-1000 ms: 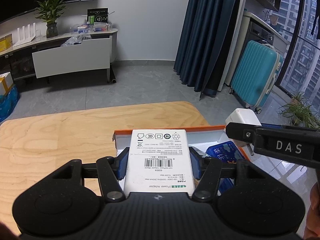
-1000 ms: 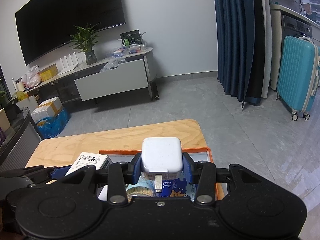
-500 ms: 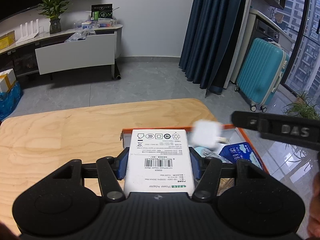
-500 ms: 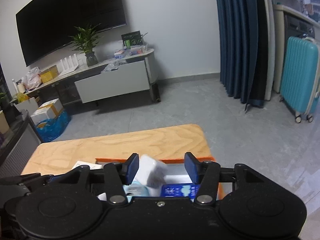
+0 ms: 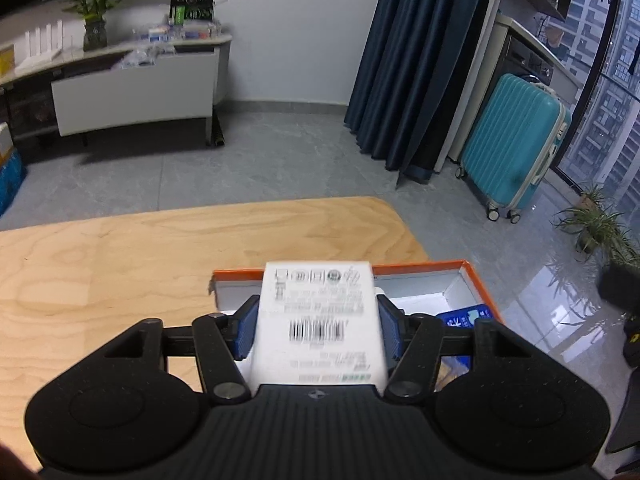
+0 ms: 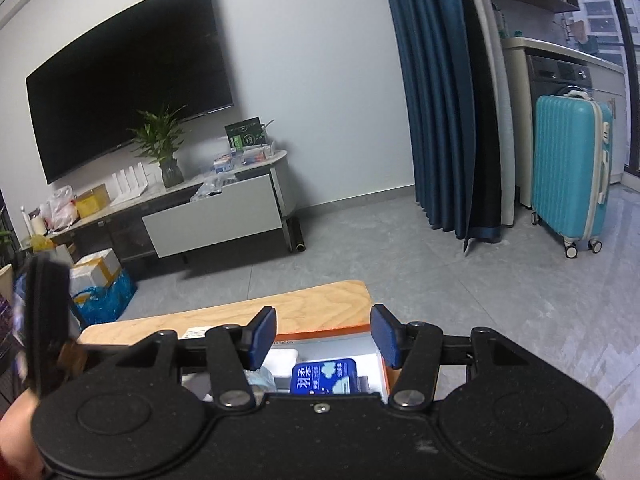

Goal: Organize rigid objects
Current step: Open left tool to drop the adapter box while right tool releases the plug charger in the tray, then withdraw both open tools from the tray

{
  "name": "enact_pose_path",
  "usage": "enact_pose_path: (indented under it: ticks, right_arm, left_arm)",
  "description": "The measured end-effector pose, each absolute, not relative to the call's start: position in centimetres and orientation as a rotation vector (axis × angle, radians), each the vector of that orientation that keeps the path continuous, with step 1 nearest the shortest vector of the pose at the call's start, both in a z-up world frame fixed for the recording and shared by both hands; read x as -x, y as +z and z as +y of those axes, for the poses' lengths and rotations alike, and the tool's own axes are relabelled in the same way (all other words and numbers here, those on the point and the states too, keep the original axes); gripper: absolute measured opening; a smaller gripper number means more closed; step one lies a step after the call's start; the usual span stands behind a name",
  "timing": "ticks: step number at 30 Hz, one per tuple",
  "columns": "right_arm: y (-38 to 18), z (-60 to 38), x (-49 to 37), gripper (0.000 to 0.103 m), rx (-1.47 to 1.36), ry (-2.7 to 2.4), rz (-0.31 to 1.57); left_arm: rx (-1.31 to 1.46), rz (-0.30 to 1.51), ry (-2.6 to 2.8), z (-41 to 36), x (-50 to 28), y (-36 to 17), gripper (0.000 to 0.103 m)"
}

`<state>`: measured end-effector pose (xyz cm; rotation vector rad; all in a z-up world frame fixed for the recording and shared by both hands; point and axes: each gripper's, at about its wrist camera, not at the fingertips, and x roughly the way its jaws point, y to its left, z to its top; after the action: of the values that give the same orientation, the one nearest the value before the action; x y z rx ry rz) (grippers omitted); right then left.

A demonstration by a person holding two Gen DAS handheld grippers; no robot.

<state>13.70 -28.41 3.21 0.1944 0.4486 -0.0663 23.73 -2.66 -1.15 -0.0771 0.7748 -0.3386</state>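
Observation:
My left gripper [image 5: 318, 328] is shut on a white power adapter box [image 5: 318, 316] with a barcode label, held above the left part of an orange-rimmed open box [image 5: 472, 280] on the wooden table [image 5: 120, 272]. My right gripper [image 6: 323, 336] is open and empty above the same orange-rimmed box [image 6: 332, 329]. Inside the box lies a blue tissue pack [image 6: 324, 376], also seen in the left wrist view [image 5: 464, 316]. A white object [image 6: 282, 360] lies beside it; I cannot tell whether it is the charger plug.
The table's far edge and right corner [image 5: 384, 208] lie close behind the box. A teal suitcase [image 5: 516, 144] stands on the floor at the right by the blue curtain [image 5: 416, 60]. The left gripper's body [image 6: 48, 320] shows at the right wrist view's left edge.
My right gripper opened and let go of the white charger plug, which dropped into the orange-rimmed box, then rose and drew back. My left gripper kept hold of the white box and shifted a little.

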Motion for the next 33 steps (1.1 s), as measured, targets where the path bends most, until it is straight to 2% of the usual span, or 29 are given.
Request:
enact_pose_path:
  ticks: [2,11,15,20,22,33]
  right_arm:
    - [3.2,-28.3,-13.3,0.064,-0.187,-0.071,0.448]
    - [3.4,-27.2,-11.6,0.064,-0.185,-0.050,0.431]
    - [3.5,-26.3,-10.7,0.070,-0.159,-0.042,0.436]
    - [3.0,-25.0,-9.3,0.072,-0.147,-0.030,0.463]
    - [2.9,-24.5,-8.5,0.082,-0.136,-0.029,0.469]
    - [1.6,-23.0,-3.2,0.084,-0.089,-0.014,0.511]
  left_arm:
    - [0.104,0.767,-0.327,-2.2,-23.9,-1.0,0.078]
    - [0.151,0.761,-0.313,-0.5,-22.3,0.1,0.078]
    - [0.133,0.743,-0.317,-0.2,-20.2,1.0,0.082]
    - [0.111,0.731,-0.294,0.4,-17.6,1.5,0.087]
    - [0.101,0.731,-0.280,0.7,-16.5,1.5,0.089]
    - [0.064,0.741,-0.209,1.2,-9.6,0.7,0.101]
